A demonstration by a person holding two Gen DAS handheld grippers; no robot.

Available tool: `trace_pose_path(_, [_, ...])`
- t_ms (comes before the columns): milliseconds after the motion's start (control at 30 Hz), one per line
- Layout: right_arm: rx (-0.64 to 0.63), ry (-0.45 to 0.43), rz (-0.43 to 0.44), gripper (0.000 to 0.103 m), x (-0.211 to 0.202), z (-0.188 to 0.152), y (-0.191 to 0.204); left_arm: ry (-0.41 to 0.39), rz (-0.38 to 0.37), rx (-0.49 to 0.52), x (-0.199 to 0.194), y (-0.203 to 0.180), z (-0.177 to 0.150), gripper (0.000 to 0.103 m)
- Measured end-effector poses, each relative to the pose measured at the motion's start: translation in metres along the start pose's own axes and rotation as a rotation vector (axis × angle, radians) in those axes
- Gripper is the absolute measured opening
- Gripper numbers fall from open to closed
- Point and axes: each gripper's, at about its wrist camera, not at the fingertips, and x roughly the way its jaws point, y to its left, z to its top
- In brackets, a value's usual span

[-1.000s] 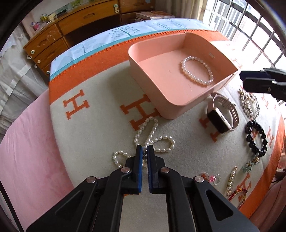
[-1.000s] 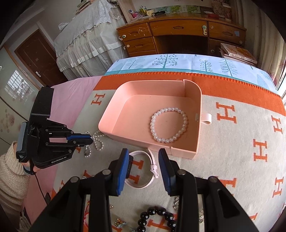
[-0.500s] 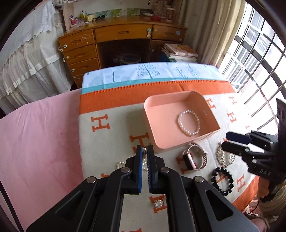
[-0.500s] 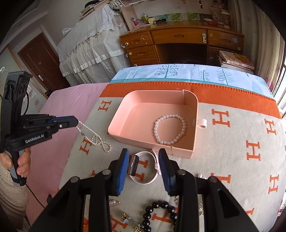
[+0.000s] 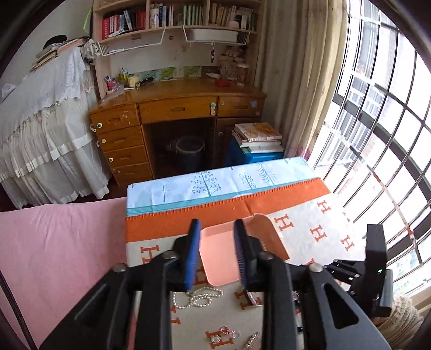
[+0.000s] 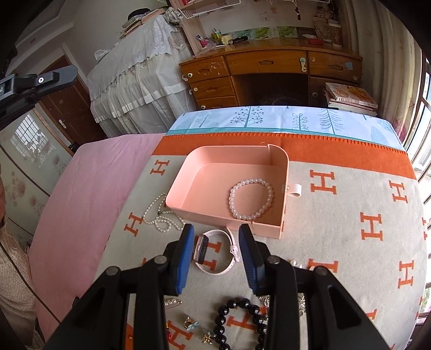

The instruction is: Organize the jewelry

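A: Since a sec ago, left gripper [image 5: 216,251] let go of the pearl necklace [image 5: 198,296]; fingers just opened, nothing between them now. Necklace lies loose on the blanket [image 5: 317,234], just beside the pink tray [image 5: 215,258], not in it.

B: Right gripper [image 6: 215,255]?

A: Fingers parted, empty, above the pink-strap watch [image 6: 215,250]. Only the right view shows the tray's inside w/ the pearl bracelet [image 6: 252,199]; left view's fingers block that.

B: Around?

A: Black bead bracelet [image 6: 239,320] and small charms [image 6: 190,323] near the front edge. Left view alone shows the bookshelf [image 5: 175,16] and barred window [image 5: 377,134]; wooden desk [image 6: 269,67] behind the bed.
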Motion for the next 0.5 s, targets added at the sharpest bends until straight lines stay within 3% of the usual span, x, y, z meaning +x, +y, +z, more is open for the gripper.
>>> trace_pose_path(33, [0.0,0.001,0.0,0.035,0.0,-0.001,-0.001,0.016,0.019,0.005,0.01,0.002,-0.006,0.049])
trace_pose_path(67, [0.0,0.003,0.0,0.035,0.0,-0.002,-0.001,0.034,0.039,0.01,0.021,0.004,-0.013,0.05])
trace_pose_path(200, [0.004,0.015,-0.003,0.035,0.003,-0.007,-0.006,0.158,0.065,-0.028,0.07,0.027,-0.052,0.05])
trace_pose_path(333, [0.015,0.029,-0.003,0.035,0.007,-0.009,-0.009,0.29,0.036,-0.081,0.111,0.047,-0.099,0.05])
trace_pose_path(500, [0.013,0.04,-0.001,0.035,0.012,-0.009,-0.007,0.419,0.002,-0.073,0.149,0.05,-0.14,0.05])
